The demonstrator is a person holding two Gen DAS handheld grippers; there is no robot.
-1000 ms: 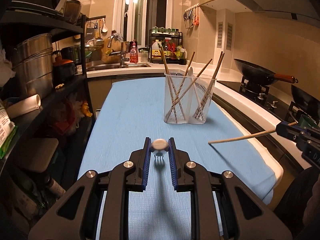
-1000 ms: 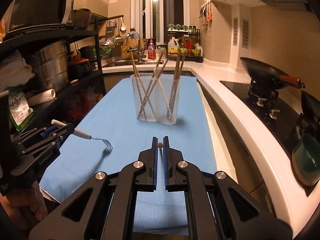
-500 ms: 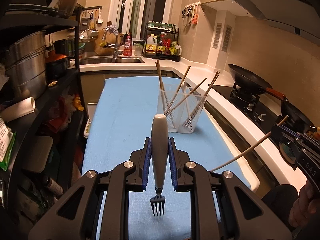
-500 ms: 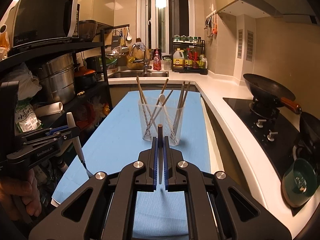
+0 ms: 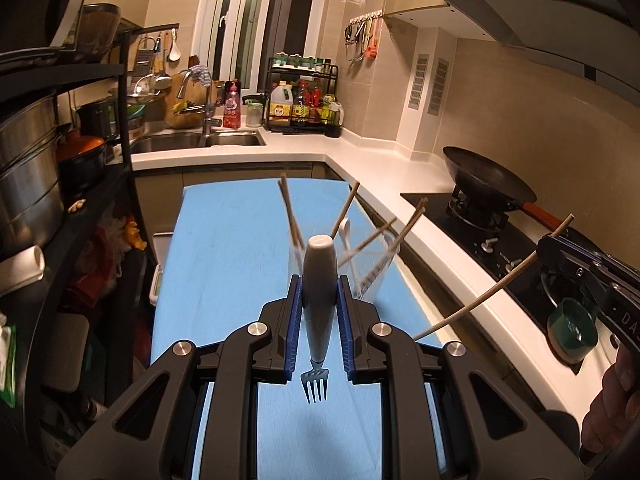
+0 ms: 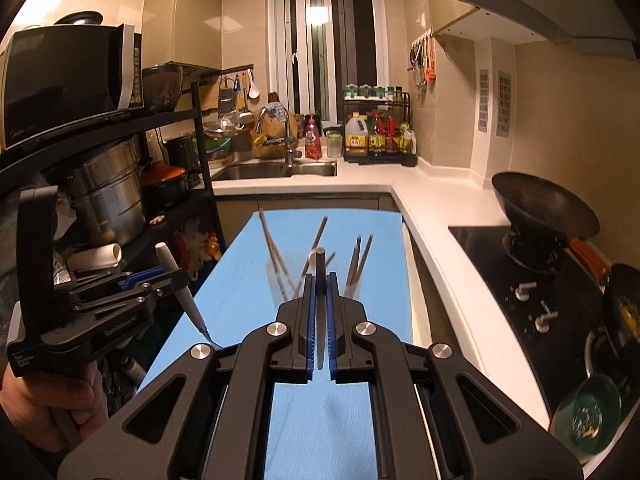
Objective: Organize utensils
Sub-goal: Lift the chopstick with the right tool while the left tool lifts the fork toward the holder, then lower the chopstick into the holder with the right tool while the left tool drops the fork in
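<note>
My left gripper (image 5: 319, 284) is shut on a fork (image 5: 319, 280) with a thick grey-white handle, handle up and tines down, above the blue mat (image 5: 224, 248). My right gripper (image 6: 319, 280) is shut on a wooden chopstick (image 6: 320, 276), held nearly upright; it shows in the left wrist view (image 5: 480, 300) slanting down to the left. A clear utensil holder (image 5: 376, 276) with several chopsticks and a white spoon stands on the mat beyond both grippers; it also shows in the right wrist view (image 6: 276, 280). The left gripper with the fork shows in the right wrist view (image 6: 168, 280).
A black rack (image 6: 120, 128) with pots and a microwave lines the left side. A white counter (image 5: 400, 176) with sink, bottles and a stove with a wok (image 5: 488, 180) runs along the back and right. A green bowl (image 6: 592, 412) sits at the counter's near right.
Both grippers have risen and tipped their utensils upright: the fork now hangs tines down, the chopstick stands nearly vertical. The holder looks farther below and ahead.
</note>
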